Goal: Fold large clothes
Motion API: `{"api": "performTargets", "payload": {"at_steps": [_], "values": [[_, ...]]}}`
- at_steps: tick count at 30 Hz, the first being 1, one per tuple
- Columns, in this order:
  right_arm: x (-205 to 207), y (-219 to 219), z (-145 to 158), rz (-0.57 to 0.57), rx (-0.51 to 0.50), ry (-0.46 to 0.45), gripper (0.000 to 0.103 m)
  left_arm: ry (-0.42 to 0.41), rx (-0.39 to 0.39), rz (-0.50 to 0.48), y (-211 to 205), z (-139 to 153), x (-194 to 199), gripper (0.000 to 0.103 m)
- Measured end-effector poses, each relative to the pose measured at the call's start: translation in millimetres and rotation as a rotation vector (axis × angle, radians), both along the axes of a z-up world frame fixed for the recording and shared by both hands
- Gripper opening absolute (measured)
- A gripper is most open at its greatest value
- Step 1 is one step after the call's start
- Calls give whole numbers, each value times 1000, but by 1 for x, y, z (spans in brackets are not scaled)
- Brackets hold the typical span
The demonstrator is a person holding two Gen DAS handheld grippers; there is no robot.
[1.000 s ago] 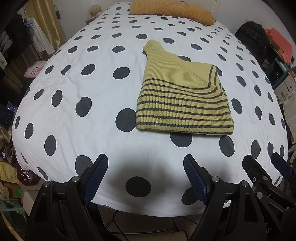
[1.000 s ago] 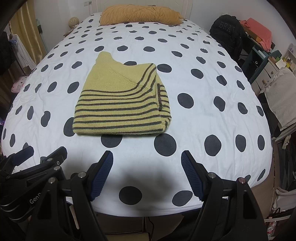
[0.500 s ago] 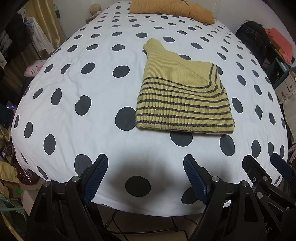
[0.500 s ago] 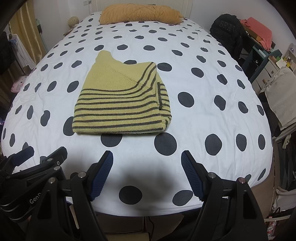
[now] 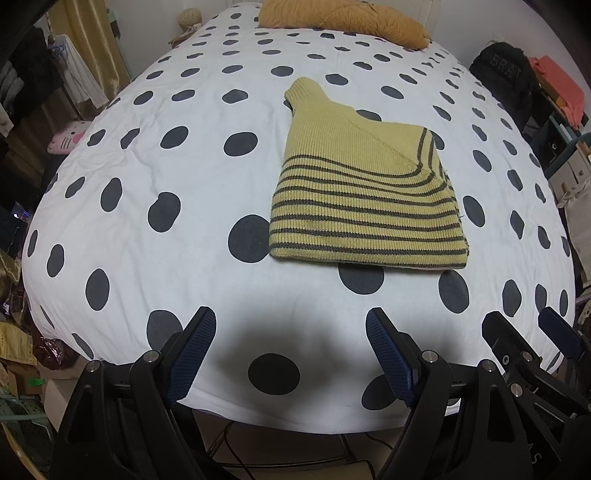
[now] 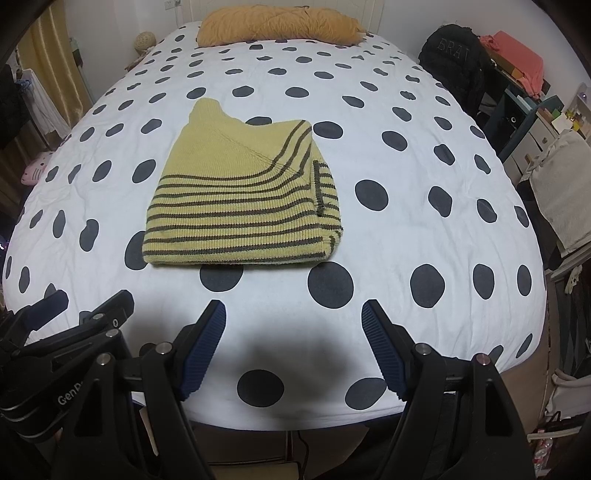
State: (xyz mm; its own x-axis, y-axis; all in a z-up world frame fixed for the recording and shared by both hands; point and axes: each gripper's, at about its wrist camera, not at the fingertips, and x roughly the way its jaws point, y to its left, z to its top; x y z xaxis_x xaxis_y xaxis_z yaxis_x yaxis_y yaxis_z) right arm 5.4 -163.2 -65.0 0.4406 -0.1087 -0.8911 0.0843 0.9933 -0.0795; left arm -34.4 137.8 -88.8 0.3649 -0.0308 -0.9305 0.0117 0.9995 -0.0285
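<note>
A yellow sweater with dark stripes (image 5: 365,199) lies folded into a compact pile on the polka-dot bed (image 5: 166,155), its collar pointing away from me. It also shows in the right wrist view (image 6: 243,206). My left gripper (image 5: 290,325) is open and empty, hovering over the bed's near edge, well short of the sweater. My right gripper (image 6: 293,314) is open and empty at the same near edge, to the right of the left one. Each gripper shows at the edge of the other's view.
An orange pillow (image 6: 277,22) lies at the head of the bed. A black backpack (image 6: 454,55), shelves and a bag stand along the right side. Hanging clothes and a pink plush (image 5: 68,136) are on the left. Floor clutter lies below the near edge.
Both grippers have drawn back very slightly from the bed; the sweater sits a touch farther away. Nothing else has moved.
</note>
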Motion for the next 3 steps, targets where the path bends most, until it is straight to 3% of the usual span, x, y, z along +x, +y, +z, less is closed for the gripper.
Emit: {"api": "performTargets", "payload": {"at_steps": [3], "values": [[0, 0, 0, 0, 2, 0, 76, 13, -13, 0, 1, -2, 2, 84]]}}
